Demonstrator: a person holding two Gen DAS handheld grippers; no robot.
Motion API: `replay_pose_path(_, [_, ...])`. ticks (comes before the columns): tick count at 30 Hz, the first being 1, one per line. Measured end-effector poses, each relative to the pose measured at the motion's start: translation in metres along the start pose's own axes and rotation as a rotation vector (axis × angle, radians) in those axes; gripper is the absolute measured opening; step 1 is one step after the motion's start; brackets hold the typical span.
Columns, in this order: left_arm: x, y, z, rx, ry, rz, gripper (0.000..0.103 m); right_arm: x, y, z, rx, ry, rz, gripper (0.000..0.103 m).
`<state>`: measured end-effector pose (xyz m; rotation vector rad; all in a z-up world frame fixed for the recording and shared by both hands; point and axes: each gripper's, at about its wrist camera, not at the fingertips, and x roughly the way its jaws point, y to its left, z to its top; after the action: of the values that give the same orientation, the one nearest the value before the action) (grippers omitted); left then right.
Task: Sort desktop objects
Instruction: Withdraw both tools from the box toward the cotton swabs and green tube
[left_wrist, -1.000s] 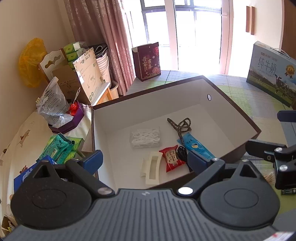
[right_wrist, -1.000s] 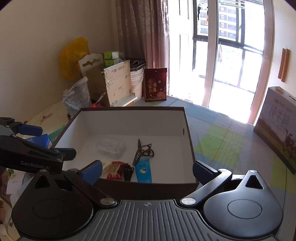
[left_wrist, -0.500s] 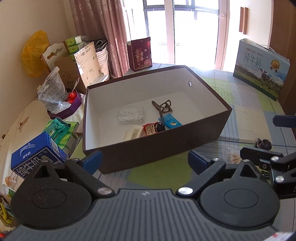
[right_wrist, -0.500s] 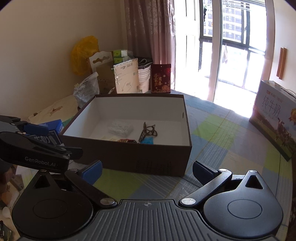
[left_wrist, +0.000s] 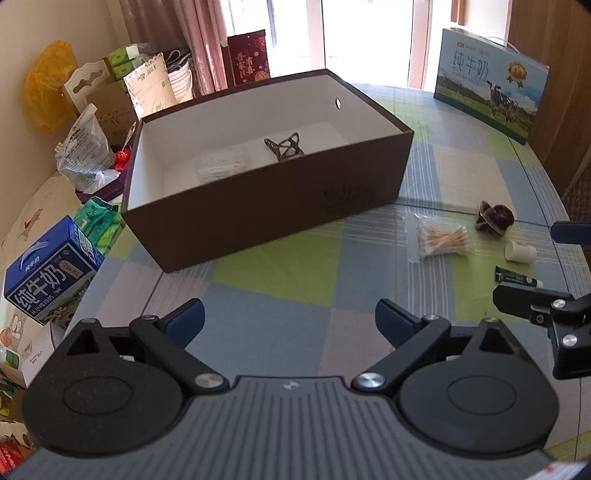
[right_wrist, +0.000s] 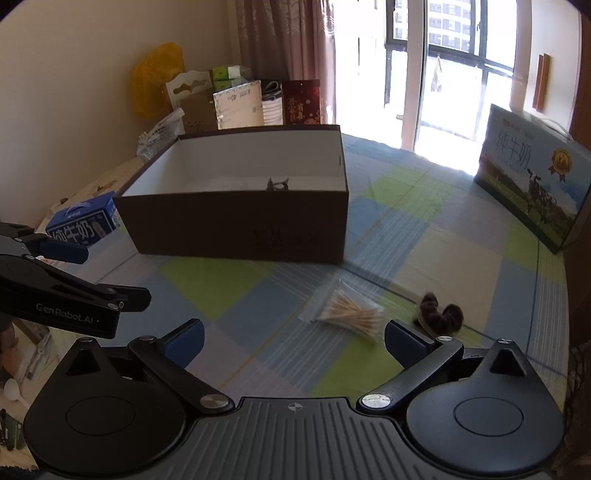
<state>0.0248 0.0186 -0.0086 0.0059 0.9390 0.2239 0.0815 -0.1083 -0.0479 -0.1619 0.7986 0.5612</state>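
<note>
Both tongs hang spread and empty; the bag of cotton swabs (right_wrist: 349, 314) lies on the tabletop (right_wrist: 229, 280) just ahead of the right tongs (right_wrist: 293, 339) — nearer than the left tongs (left_wrist: 289, 320) — swabs running crosswise.

A large milk carton case (right_wrist: 532, 184) stands upright on the checked cloth of the bench (left_wrist: 280, 266), near the window (right_wrist: 454, 74). Beyond the bench's far edge sit a yellow bag (left_wrist: 46, 92), a red gift bag (left_wrist: 249, 59) and a small blue milk box (left_wrist: 48, 273).
</note>
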Motion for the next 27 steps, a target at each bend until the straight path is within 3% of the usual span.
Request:
replay_pose_path(11, [0.021,-0.029,-0.014,0.06,0.057,-0.058,0.097,-0.003,-0.033,-0.055,0.103,0.124,-0.082,0.101])
replay_pose_path(22, [0.042,-0.052,-0.001,0.127,0.07,-0.115,0.097,0.005,-0.069,-0.069,0.091,0.114,-0.106,0.099])
replay_pose_path(27, [0.054,-0.053,0.002,0.132,0.085,-0.118,0.097,0.024,-0.092,-0.064,0.062,0.122,-0.059,0.068])
